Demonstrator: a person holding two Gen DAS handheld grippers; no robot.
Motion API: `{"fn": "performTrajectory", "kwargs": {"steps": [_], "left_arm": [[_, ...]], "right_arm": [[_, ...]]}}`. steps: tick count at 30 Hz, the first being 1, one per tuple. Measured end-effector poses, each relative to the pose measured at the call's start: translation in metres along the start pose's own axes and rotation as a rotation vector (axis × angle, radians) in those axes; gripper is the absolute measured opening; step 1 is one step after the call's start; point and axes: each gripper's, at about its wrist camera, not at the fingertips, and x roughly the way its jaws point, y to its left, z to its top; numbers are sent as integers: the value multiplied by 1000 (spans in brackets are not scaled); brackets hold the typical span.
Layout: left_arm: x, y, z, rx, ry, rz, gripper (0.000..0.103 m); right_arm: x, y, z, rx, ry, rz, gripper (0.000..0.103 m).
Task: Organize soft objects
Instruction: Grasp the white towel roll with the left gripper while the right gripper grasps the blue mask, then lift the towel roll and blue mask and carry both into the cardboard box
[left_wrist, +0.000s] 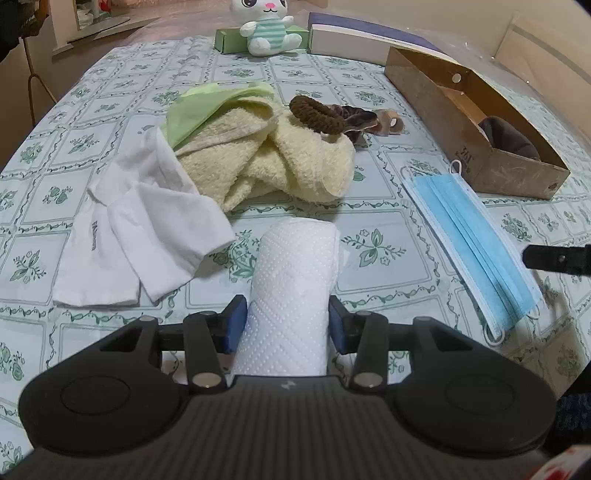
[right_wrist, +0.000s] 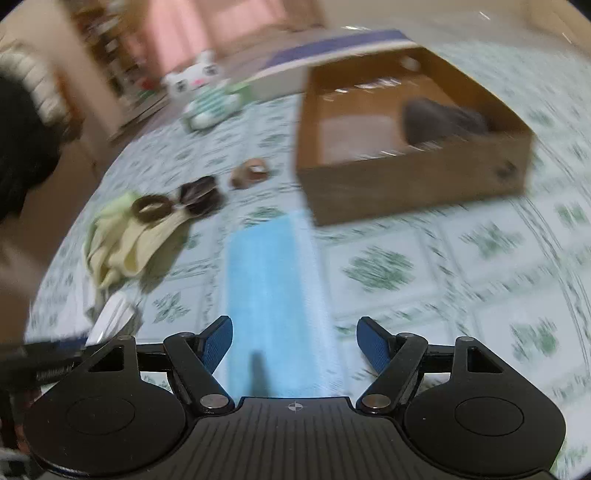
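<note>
My left gripper (left_wrist: 288, 314) is shut on a folded white paper towel (left_wrist: 295, 280), held just above the table. Ahead of it lie a white cloth (left_wrist: 144, 229), a yellow towel (left_wrist: 273, 162) with a green cloth (left_wrist: 207, 107) on it, and a brown scrunchie (left_wrist: 317, 116). A blue face mask (left_wrist: 476, 243) lies to the right. My right gripper (right_wrist: 294, 339) is open and empty, its jaws wide apart above the blue face mask (right_wrist: 269, 291). The brown cardboard box (right_wrist: 413, 136) holds a dark soft item (right_wrist: 439, 118). The right wrist view is motion-blurred.
A plush bunny (left_wrist: 267, 27) sits at the far edge with a green box (left_wrist: 231, 38) and a white and purple box (left_wrist: 354, 37). More hair ties (left_wrist: 373, 120) lie beside the scrunchie. The cardboard box (left_wrist: 476, 122) stands at the right.
</note>
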Motion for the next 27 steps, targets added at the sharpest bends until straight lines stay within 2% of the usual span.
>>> {"fn": "performTrajectory", "kwargs": {"steps": [3, 5, 9, 14, 16, 18, 19, 21, 23, 24, 27], "left_arm": [[4, -3, 2, 8, 2, 4, 44], [7, -6, 4, 12, 8, 4, 44], [12, -9, 6, 20, 10, 7, 47], [15, -13, 7, 39, 5, 8, 47], [15, -12, 7, 38, 5, 6, 47], [15, -12, 7, 43, 5, 6, 45], [15, -12, 8, 46, 6, 8, 44], [15, -14, 8, 49, 8, 9, 41], [15, -14, 8, 47, 10, 5, 39], [15, -15, 8, 48, 11, 1, 37], [13, -16, 9, 48, 20, -13, 37]], "right_arm": [[17, 23, -7, -122, 15, -48, 76], [29, 29, -10, -150, 31, -80, 77], [48, 40, -14, -220, 25, -133, 92], [52, 46, -19, -258, 4, -151, 91], [50, 42, -17, -238, -4, -158, 83], [47, 39, -15, -240, -16, -161, 60], [46, 39, -14, -240, -19, -161, 54], [43, 38, -13, -251, -20, -147, 27], [40, 38, -15, -262, -13, -120, 13], [39, 38, -16, -263, -6, -104, 8], [32, 38, -19, -262, 8, -69, 5]]}}
